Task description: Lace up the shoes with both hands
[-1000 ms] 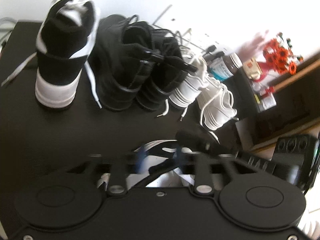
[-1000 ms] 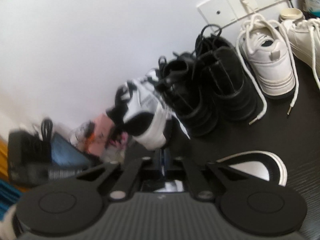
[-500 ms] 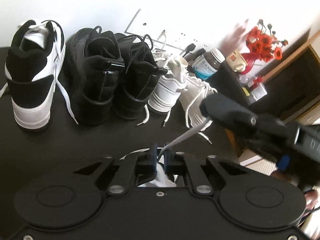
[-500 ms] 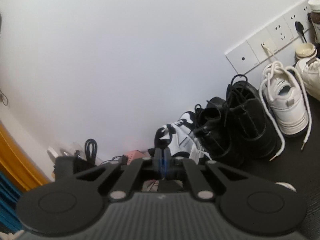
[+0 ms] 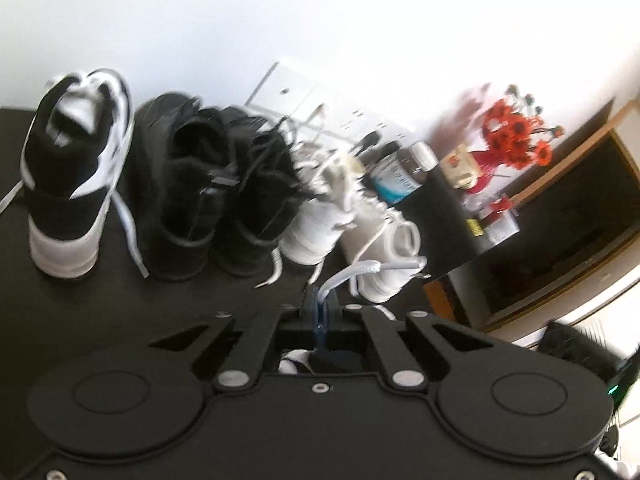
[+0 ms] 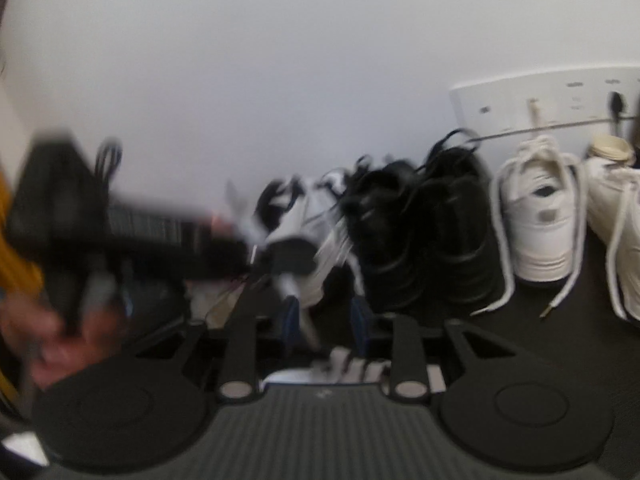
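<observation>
The left gripper (image 5: 320, 309) pinches a white lace (image 5: 370, 270) that arcs toward two o'clock, while the right gripper's (image 6: 326, 312) jaws are opening with the lace (image 6: 306, 322) between them — shoes (image 5: 192, 188) line twelve o'clock.

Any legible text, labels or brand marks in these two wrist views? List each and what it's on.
None can be read.
Bottle with blue label: print there, too blurred.
Small packets by the red flowers: yellow and red labels, too small.
Wall socket panel: faint marks, unreadable.
Black-and-white sneaker heel tab: no text made out.
</observation>
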The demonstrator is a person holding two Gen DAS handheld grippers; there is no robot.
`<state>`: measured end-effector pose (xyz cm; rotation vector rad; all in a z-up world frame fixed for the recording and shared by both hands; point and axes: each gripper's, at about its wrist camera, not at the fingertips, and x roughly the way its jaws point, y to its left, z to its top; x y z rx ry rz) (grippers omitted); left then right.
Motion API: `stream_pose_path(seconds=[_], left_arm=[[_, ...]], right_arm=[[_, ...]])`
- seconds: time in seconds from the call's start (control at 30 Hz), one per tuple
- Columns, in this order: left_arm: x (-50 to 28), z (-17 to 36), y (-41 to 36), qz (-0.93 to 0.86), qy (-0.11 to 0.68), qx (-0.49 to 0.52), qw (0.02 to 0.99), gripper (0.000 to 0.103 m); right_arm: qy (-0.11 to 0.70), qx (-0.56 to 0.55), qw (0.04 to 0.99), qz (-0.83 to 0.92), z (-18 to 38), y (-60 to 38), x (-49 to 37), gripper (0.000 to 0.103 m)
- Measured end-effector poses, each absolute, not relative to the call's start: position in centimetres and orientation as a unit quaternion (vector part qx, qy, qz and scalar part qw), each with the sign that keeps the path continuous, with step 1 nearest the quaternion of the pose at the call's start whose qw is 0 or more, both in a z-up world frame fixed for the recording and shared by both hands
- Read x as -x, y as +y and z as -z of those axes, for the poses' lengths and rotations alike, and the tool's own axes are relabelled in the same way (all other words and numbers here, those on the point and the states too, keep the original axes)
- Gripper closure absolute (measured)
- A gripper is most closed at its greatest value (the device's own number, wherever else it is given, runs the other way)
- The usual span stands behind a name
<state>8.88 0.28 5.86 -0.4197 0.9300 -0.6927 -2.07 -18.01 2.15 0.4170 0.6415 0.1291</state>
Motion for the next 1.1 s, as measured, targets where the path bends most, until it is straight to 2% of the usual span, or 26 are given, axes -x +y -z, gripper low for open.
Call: stream_pose_path(seconds=[0.03, 0.07, 0.1, 0.2, 0.3, 0.37, 0.43, 0.9, 1.03, 1.1], left_arm=[[-8.7, -6.3, 0.3, 0.33, 0.431, 0.196, 0.817, 0.102], [-8.4, -6.8, 0.3, 0.334, 0.426, 0.195, 0.818, 0.102], [-8.2, -7.1, 0.4, 0.339, 0.42, 0.196, 0.819, 0.102], [-7.7, -8.1, 1.0, 0.344, 0.396, 0.194, 0.829, 0.101], [-7.2, -8.6, 1.5, 0.34, 0.383, 0.178, 0.84, 0.092], [-6.8, -8.7, 1.7, 0.337, 0.378, 0.167, 0.846, 0.072], [-6.4, -8.5, 1.8, 0.332, 0.378, 0.154, 0.851, 0.064], [-6.0, -5.4, -1.6, 0.317, 0.42, 0.082, 0.847, 0.06], [-6.3, -4.9, -2.2, 0.309, 0.424, 0.082, 0.848, 0.062], [-6.5, -4.9, -2.3, 0.304, 0.424, 0.086, 0.849, 0.069]], right_arm=[[0.311, -0.207, 0.925, -0.065, -2.0, -18.0, 1.9, 0.074], [0.306, -0.214, 0.925, -0.065, -1.9, -18.1, 1.8, 0.078], [0.302, -0.221, 0.925, -0.066, -1.8, -18.3, 1.7, 0.1], [0.271, -0.263, 0.922, -0.081, -2.8, -19.6, 2.0, 0.101], [0.245, -0.288, 0.922, -0.08, -4.0, -20.5, 2.3, 0.101], [0.228, -0.307, 0.921, -0.079, -4.7, -21.1, 2.5, 0.101], [0.212, -0.326, 0.918, -0.078, -5.3, -21.6, 2.9, 0.101], [0.151, -0.357, 0.914, -0.115, -9.4, -21.4, 6.0, 0.101], [0.125, -0.359, 0.915, -0.136, -10.8, -21.2, 7.3, 0.101], [0.114, -0.361, 0.914, -0.145, -11.4, -21.1, 7.8, 0.101]])
